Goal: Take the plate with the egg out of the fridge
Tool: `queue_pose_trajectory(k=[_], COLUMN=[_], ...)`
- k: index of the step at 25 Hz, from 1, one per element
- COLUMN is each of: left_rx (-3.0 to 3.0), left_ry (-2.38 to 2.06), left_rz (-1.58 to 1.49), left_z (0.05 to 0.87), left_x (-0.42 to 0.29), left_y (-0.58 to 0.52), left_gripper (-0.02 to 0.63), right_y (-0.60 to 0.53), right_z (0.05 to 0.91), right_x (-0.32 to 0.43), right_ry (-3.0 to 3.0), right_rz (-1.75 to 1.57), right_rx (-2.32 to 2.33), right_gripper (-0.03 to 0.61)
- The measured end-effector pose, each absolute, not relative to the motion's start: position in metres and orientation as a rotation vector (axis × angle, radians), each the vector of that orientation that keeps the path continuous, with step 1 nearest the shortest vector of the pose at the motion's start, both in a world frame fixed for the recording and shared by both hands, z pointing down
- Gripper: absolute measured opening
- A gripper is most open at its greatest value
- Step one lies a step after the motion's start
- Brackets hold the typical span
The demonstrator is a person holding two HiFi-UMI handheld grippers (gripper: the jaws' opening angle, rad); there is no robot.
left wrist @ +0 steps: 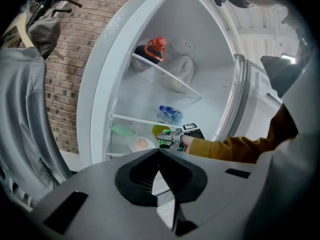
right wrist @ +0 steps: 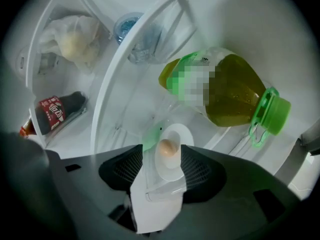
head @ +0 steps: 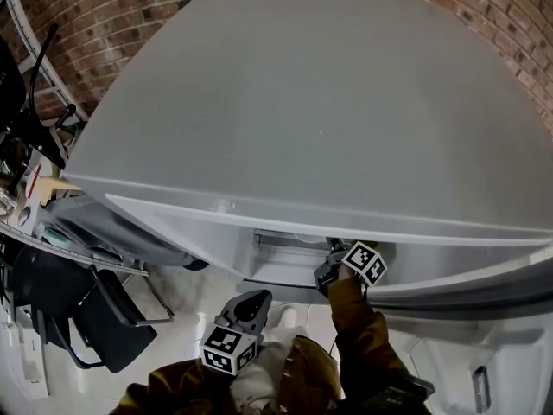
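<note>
Room: brick wall (left wrist: 65,84), stocked fridge (left wrist: 95,109)

Bright, even white light inside fridge (left wrist: 220,84) — heavy fisheye warp, dark vignetted corners

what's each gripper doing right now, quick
left gripper: closed, holding nothing
right gripper: open, lined up on the plate with the egg, not gripping it

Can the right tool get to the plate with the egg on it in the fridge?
Probably yes. The right tool is open, and the plate shows straight ahead through the gap between its jaws, with nothing in front of it. The green-capped bottle lies off to the side.
</note>
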State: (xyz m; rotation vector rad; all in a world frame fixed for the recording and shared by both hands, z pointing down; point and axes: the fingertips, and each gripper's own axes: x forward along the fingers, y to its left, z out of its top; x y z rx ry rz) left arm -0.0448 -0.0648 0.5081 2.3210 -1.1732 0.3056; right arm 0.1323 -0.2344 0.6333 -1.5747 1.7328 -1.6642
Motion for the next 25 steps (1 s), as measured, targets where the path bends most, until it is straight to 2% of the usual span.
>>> queue_pose_trajectory(k=[25], left_rx=[2.320], left_ry=[-1.146], left_rz=[0.292], left_z=[0.529], left_x=[-0.022], left_y=[-0.098], left_gripper=[0.009], right_y=[-0.248], right_z=[0.661], right_x=[0.126], right_ry=[1.745], right_rz=[-1.709], right_rx=[-1.583], right_gripper=[0.218])
